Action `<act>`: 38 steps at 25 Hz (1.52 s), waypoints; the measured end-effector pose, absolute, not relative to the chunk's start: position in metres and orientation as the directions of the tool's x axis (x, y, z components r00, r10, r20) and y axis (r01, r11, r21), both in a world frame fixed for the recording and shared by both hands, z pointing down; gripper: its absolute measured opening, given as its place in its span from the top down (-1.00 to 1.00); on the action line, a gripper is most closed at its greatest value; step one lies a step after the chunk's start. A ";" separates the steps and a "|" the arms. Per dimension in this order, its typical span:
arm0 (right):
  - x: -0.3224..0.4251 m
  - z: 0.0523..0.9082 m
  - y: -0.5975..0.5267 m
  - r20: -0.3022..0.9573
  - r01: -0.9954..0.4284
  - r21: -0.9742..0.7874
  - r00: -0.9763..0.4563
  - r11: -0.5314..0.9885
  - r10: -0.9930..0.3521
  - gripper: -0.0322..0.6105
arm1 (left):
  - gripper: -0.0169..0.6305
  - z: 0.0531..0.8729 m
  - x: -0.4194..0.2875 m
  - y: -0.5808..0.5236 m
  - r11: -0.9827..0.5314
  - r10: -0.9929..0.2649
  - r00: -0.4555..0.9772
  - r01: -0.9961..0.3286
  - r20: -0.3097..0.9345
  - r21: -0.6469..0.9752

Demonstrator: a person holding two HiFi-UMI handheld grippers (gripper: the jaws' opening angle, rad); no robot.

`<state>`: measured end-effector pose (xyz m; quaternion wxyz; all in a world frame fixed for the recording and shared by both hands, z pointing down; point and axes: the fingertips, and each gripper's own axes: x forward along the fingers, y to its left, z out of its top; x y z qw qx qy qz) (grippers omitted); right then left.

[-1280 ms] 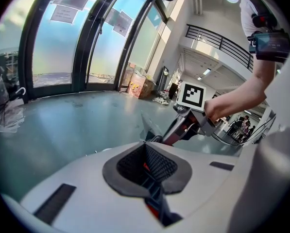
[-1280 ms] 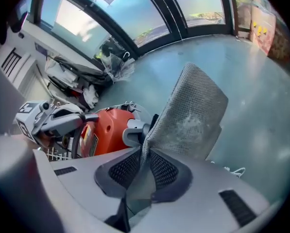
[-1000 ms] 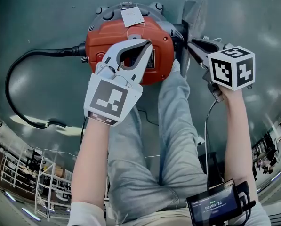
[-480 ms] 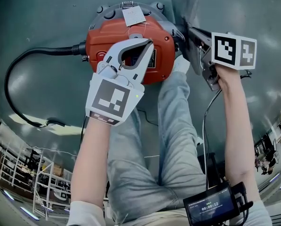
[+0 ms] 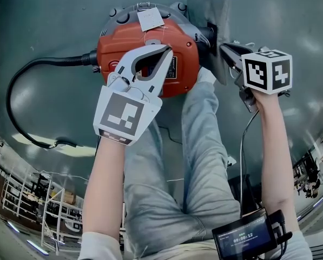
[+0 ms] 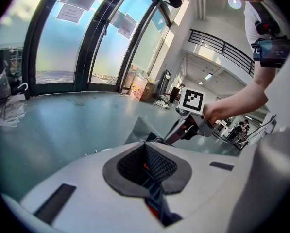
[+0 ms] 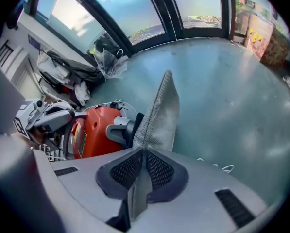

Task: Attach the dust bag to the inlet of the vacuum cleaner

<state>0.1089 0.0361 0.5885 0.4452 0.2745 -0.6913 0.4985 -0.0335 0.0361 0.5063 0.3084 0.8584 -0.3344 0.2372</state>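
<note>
A red vacuum cleaner (image 5: 150, 42) stands on the grey floor in front of the person's knees. Its grey inlet (image 7: 118, 130) sticks out on the side facing my right gripper. The grey fabric dust bag (image 5: 211, 15) stands upright right next to the inlet. My right gripper (image 5: 224, 49) holds the bag's lower edge; its jaws are closing, with the bag (image 7: 162, 108) pinched between the pads. My left gripper (image 5: 167, 52) lies on top of the red body with its jaws shut. I cannot see anything between its tips. The bag's collar is hidden behind the fabric.
A black hose (image 5: 20, 91) loops from the vacuum's left side across the floor. A white tag (image 5: 151, 19) lies on the vacuum's top. The person's legs in grey trousers (image 5: 196, 161) reach up to the vacuum. A small screen (image 5: 248, 234) rides on the right forearm.
My right gripper has shifted the dust bag to the left, closer to the vacuum's inlet, and the bag has turned broader to the head view. The left gripper has kept still.
</note>
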 end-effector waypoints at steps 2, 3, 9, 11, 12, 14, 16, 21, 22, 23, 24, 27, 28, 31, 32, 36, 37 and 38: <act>0.098 0.592 0.040 0.888 -0.825 -0.448 -0.455 0.344 0.065 0.80 | 0.92 0.507 -0.034 0.036 -0.591 -0.429 0.658 -0.723 0.619 0.358; 0.092 0.593 0.041 0.890 -0.826 -0.445 -0.449 0.345 0.071 0.87 | 0.92 0.507 -0.033 0.036 -0.593 -0.432 0.655 -0.724 0.619 0.352; 0.084 0.588 0.047 0.854 -0.786 -0.507 -0.515 0.354 0.080 0.88 | 0.92 0.508 -0.035 0.036 -0.583 -0.441 0.649 -0.732 0.620 0.352; 0.094 0.577 0.044 0.850 -0.753 -0.496 -0.523 0.433 0.065 0.87 | 0.92 0.509 -0.033 0.037 -0.585 -0.432 0.652 -0.728 0.623 0.357; 0.102 0.573 0.040 0.864 -0.736 -0.452 -0.502 0.504 0.041 0.86 | 0.92 0.509 -0.033 0.037 -0.585 -0.430 0.654 -0.727 0.622 0.360; 0.118 0.573 0.032 0.900 -0.675 -0.313 -0.436 0.668 -0.019 0.70 | 0.92 0.508 -0.033 0.037 -0.582 -0.433 0.659 -0.726 0.615 0.367; 0.124 0.578 0.030 0.915 -0.562 -0.220 -0.402 0.797 -0.031 0.47 | 0.92 0.507 -0.034 0.036 -0.579 -0.436 0.659 -0.727 0.613 0.370; 0.109 0.598 0.028 0.942 -0.150 -0.097 -0.332 0.984 0.042 0.02 | 0.92 0.505 -0.034 0.035 -0.583 -0.440 0.660 -0.726 0.608 0.366; 0.104 0.604 0.027 0.952 -0.090 -0.095 -0.300 0.991 0.064 0.02 | 0.92 0.505 -0.034 0.035 -0.583 -0.441 0.660 -0.726 0.608 0.365; 0.099 0.608 0.028 0.960 -0.046 -0.111 -0.264 0.993 0.095 0.03 | 0.92 0.505 -0.035 0.035 -0.583 -0.443 0.658 -0.727 0.609 0.362; 0.094 0.609 0.029 0.966 -0.015 -0.134 -0.225 0.991 0.127 0.03 | 0.92 0.505 -0.035 0.036 -0.581 -0.445 0.655 -0.730 0.610 0.360; 0.085 0.606 0.033 0.975 0.076 -0.150 -0.155 0.986 0.160 0.03 | 0.92 0.505 -0.036 0.035 -0.572 -0.456 0.644 -0.741 0.614 0.353; 0.084 0.607 0.034 0.977 0.094 -0.147 -0.142 0.985 0.160 0.03 | 0.92 0.505 -0.036 0.035 -0.570 -0.458 0.641 -0.744 0.616 0.350; 0.088 0.613 0.037 0.972 0.016 -0.202 -0.123 0.979 0.202 0.04 | 0.92 0.507 -0.035 0.036 -0.578 -0.450 0.641 -0.740 0.622 0.345; 0.091 0.613 0.036 0.968 -0.039 -0.226 -0.125 0.973 0.219 0.04 | 0.92 0.507 -0.035 0.036 -0.587 -0.444 0.649 -0.732 0.619 0.346; 0.107 0.599 0.033 0.975 -0.162 -0.192 -0.145 0.968 0.169 0.04 | 0.92 0.507 -0.042 0.036 -0.490 -0.408 0.696 -0.713 0.591 0.501; 0.114 0.591 0.036 0.977 -0.184 -0.173 -0.158 0.968 0.144 0.04 | 0.92 0.505 -0.046 0.038 -0.433 -0.397 0.706 -0.707 0.586 0.559; 0.120 0.581 0.038 0.975 -0.217 -0.156 -0.188 0.964 0.116 0.04 | 0.92 0.499 -0.052 0.039 -0.390 -0.398 0.712 -0.702 0.579 0.595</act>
